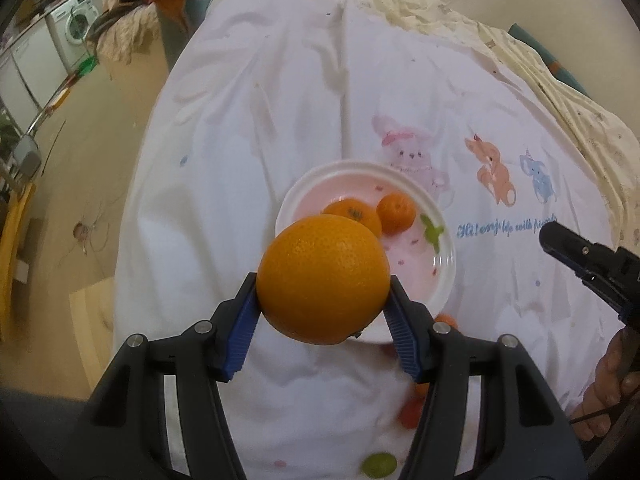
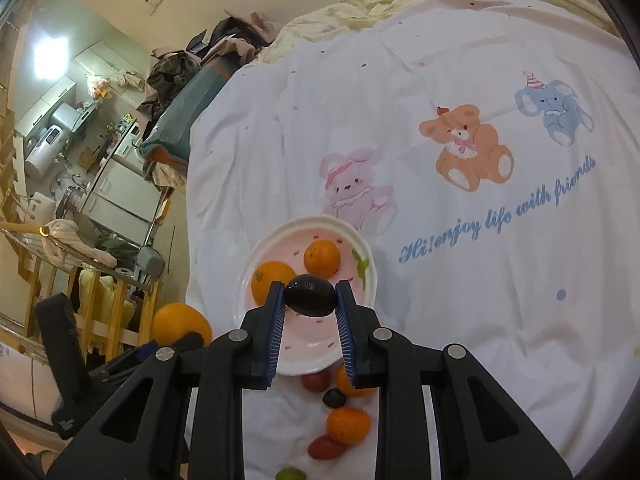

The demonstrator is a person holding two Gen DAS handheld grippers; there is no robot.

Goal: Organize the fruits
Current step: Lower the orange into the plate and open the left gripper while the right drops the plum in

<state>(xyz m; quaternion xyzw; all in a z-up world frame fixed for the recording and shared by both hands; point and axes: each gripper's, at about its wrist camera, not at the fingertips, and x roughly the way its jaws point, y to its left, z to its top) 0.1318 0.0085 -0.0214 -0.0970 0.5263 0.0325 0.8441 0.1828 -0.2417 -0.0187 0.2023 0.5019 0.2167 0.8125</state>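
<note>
With our left tool (image 1: 323,304) clamped on the big orange (image 1: 323,278) and our right tool (image 2: 310,300) clenching a dark plum (image 2: 309,295) above the pink plate (image 2: 368,276), we risk either fruit rolling off onto the soft bed (image 2: 460,60).

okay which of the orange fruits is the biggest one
The orange clamped in the left hand-held gripper. It is clearly larger than the two small oranges lying in the plate.
</note>
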